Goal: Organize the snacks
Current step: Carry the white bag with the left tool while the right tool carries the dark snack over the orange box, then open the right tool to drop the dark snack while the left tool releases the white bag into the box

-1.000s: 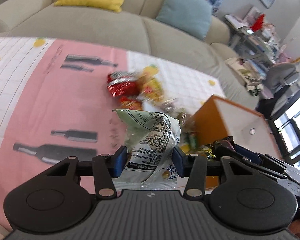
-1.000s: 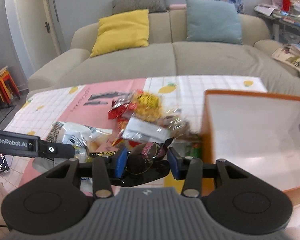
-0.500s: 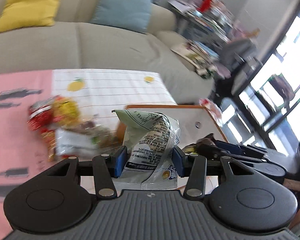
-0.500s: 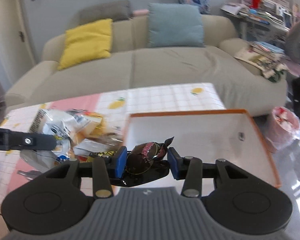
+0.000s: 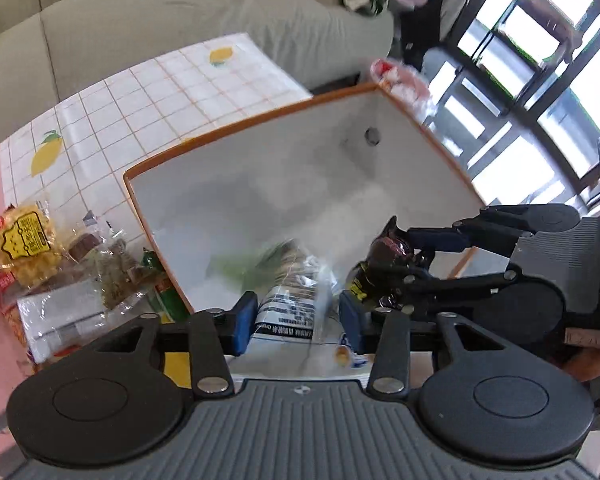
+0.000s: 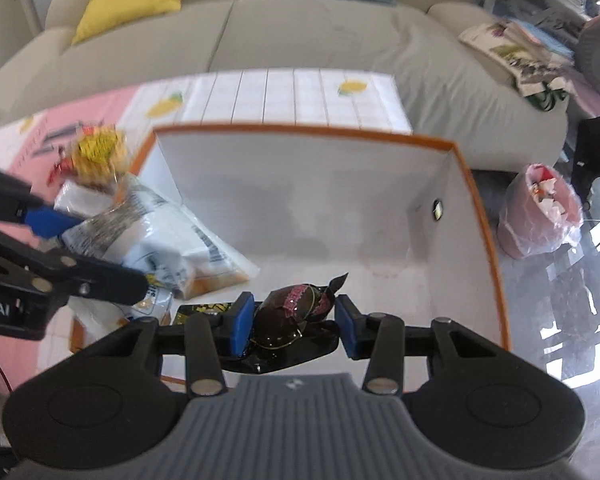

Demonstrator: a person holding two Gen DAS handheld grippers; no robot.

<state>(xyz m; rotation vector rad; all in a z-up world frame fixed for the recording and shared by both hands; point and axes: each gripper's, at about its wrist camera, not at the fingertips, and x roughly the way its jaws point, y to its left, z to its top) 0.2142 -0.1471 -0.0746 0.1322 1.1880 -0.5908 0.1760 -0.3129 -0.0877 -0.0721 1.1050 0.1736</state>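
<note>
My left gripper (image 5: 298, 320) has a white snack bag with green top (image 5: 292, 300) between its blue pads; the jaws are closing on it and the bag is blurred. It hangs over the near left corner of the orange-rimmed white box (image 5: 260, 128). In the right wrist view the same bag (image 6: 168, 248) sits over the box's left wall (image 6: 300, 130), with the left gripper (image 6: 96, 248) on it. My right gripper (image 6: 296, 318) is shut on a dark shiny wrapped snack (image 6: 296, 308) just above the box's near edge. The left wrist view shows that gripper (image 5: 384, 264) at the right, close beside the bag.
Loose snacks lie left of the box on the pink and white tablecloth, among them a yellow pack (image 5: 20, 236). A beige sofa (image 6: 300, 32) runs behind the table. A pink waste bin (image 6: 540, 216) stands on the floor to the right.
Both grippers have swung to the right with their snacks, from over the snack pile to over the box. The white bag now looks blurred and squeezed narrower between the left pads.
</note>
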